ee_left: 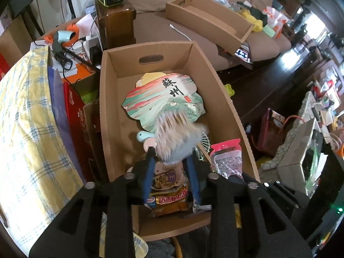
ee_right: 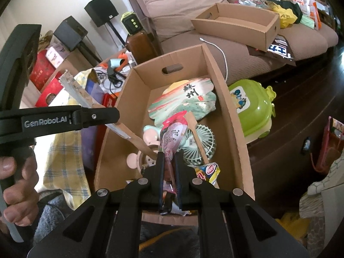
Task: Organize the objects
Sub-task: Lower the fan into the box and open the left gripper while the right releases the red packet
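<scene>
A long open brown cardboard box [ee_left: 107, 107] with a handle slot in its far end stands on a dark wooden floor [ee_right: 290, 118], just in front of a brown fabric sofa [ee_right: 193, 0]. On the sofa seat lie a shallower cardboard tray [ee_right: 247, 28], a white cable [ee_right: 221, 51] and loose bags. A lime-green plastic tub [ee_right: 251, 111] sits on the floor beside the box; a yellow checked cloth [ee_left: 28, 118] is draped on its other side.

Inside the box lie a round painted paper fan [ee_left: 163, 99], a mint handheld electric fan [ee_right: 198, 144] and snack packets.

The right gripper [ee_right: 168, 154] is clamped on a pink-topped clear packet [ee_right: 172, 133] over the box's near end. The left gripper [ee_left: 171, 157] stands narrow over the box, a pale flat piece on a wooden stick [ee_right: 137, 137] between its tips and blurred; I cannot tell whether the pads grip it.
</scene>
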Demonstrator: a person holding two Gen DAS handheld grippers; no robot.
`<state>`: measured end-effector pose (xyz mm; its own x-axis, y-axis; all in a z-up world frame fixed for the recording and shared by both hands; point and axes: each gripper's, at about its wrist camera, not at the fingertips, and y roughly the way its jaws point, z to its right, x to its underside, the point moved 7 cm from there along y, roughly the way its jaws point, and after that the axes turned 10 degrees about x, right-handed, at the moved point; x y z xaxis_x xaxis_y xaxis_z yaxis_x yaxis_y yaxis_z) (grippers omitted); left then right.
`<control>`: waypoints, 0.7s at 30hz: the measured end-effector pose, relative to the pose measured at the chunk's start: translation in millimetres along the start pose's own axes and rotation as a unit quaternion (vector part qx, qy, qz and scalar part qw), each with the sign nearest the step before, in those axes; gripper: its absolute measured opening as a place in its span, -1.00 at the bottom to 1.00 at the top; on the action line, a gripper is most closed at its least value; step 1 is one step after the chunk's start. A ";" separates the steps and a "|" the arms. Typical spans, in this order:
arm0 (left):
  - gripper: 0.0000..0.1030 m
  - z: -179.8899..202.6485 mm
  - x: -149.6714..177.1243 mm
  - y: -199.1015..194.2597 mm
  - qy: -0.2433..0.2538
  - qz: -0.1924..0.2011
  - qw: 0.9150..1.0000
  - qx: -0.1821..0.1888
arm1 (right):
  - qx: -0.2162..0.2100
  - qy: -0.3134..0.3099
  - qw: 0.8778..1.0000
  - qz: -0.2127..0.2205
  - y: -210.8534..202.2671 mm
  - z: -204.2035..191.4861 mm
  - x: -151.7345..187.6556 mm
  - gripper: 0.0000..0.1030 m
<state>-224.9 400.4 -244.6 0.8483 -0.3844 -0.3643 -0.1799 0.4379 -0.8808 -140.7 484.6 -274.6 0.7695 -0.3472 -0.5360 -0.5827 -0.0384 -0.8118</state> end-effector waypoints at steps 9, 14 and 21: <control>-0.01 2.4 -10.6 -58.8 -0.007 0.059 0.998 0.027 | -0.014 0.001 1.000 0.001 0.4 -3.1 0.3 -0.83; 0.00 -8.0 -16.5 -91.2 -0.008 0.080 0.997 0.022 | -0.017 0.007 1.000 -0.001 1.3 -1.9 0.2 -0.74; 0.14 -51.5 12.8 -150.7 -0.022 0.113 0.993 -0.003 | -0.020 0.021 1.000 0.005 -4.0 1.8 -2.0 -0.74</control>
<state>-212.6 287.5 -132.1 0.8071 -0.2413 -0.5389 -0.3707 0.5034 -0.7805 -139.5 487.2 -270.7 0.7520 -0.3866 -0.5340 -0.6019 -0.0724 -0.7953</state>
